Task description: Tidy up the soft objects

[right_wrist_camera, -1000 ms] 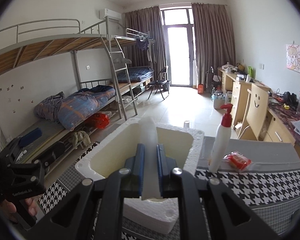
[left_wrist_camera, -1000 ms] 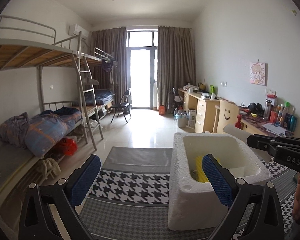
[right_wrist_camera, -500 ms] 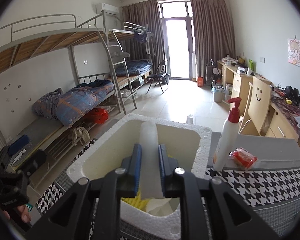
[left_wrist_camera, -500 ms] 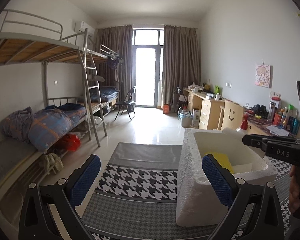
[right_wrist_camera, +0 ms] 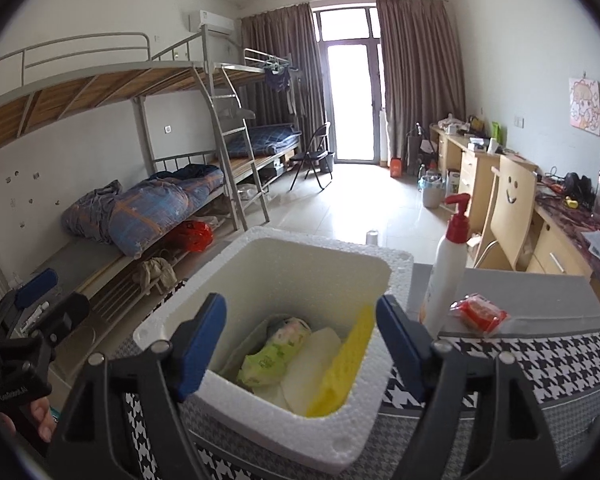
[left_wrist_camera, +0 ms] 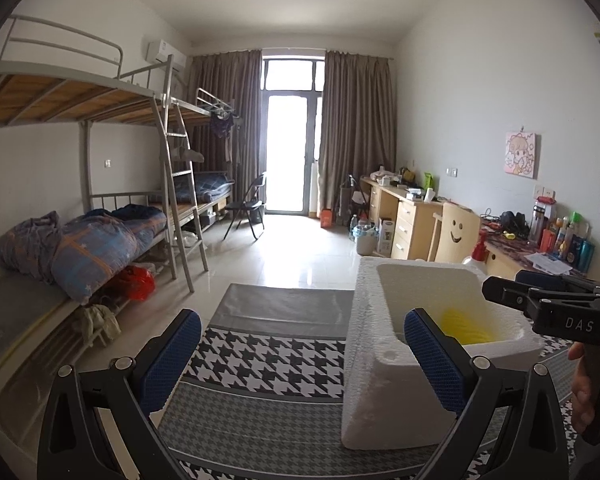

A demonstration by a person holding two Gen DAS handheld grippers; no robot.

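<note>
While the right gripper (right_wrist_camera: 300, 344) hangs over the white foam box (right_wrist_camera: 324, 252), its jaws have just been opening and stand wide with nothing between them. Inside the box lie a yellow sponge (right_wrist_camera: 346, 364), a white pad (right_wrist_camera: 310, 364) and a green-printed packet (right_wrist_camera: 274, 354). Beside it on the houndstooth tabletop (left_wrist_camera: 268, 360), the left gripper (left_wrist_camera: 300, 360) is spread, empty.
</note>
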